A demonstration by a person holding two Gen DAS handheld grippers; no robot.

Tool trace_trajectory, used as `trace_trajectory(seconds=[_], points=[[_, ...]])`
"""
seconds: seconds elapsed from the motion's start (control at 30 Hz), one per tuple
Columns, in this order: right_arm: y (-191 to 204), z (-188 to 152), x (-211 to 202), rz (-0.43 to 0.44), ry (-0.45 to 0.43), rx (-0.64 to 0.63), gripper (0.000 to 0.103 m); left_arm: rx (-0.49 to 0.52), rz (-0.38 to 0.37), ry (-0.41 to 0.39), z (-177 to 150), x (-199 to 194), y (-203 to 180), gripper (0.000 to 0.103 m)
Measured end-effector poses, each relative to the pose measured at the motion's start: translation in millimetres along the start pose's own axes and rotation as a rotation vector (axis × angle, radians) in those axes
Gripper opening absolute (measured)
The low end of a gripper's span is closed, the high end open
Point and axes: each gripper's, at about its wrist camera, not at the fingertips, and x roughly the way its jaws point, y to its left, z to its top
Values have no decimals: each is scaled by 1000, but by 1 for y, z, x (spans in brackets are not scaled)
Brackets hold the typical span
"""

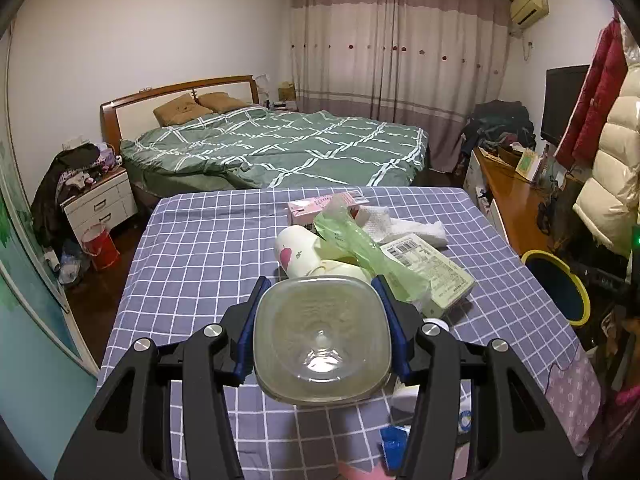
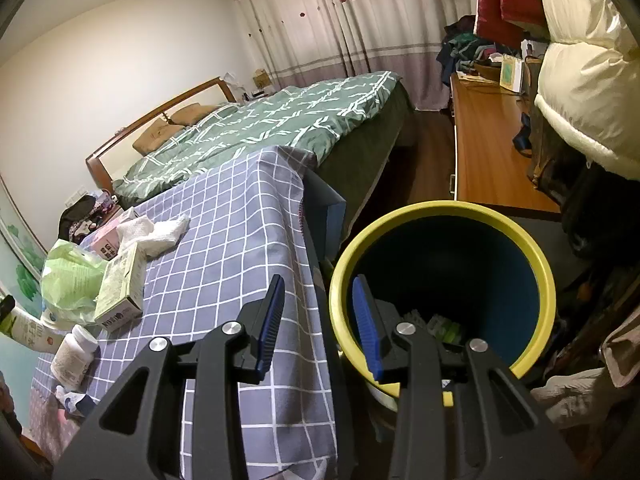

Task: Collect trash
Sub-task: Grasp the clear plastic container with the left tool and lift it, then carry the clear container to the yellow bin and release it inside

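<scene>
Left wrist: L gripper (image 1: 321,332) clamps clear plastic bottle (image 1: 321,340) w/ pads.

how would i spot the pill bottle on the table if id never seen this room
Find the table with the grey-blue checked cloth at the foot of the green bed. At its near end, past the green bag and the green box, the pill bottle lies on its side: small, white, round, with a white cap.

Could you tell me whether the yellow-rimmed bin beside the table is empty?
Not empty: the bin holds a few pieces of packaging at the bottom, mostly green and white.
</scene>
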Motion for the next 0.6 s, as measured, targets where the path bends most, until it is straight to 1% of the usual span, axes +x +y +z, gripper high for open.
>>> trace_trajectory(seconds=[0.13, 0.33, 0.43, 0.6], points=[[-5, 1, -1, -2, -3, 11, 34, 28, 12, 2, 6, -4, -6, 51], [-5, 1, -5, 12, -10, 16, 34, 67, 10, -18, 17, -34, -18, 51], [-4, 0, -7, 23, -11, 15, 34, 88, 1, -25, 20, -45, -25, 51], [-6, -1, -13, 37, -19, 19, 34, 120, -36, -42, 24, -60, -41, 51]])
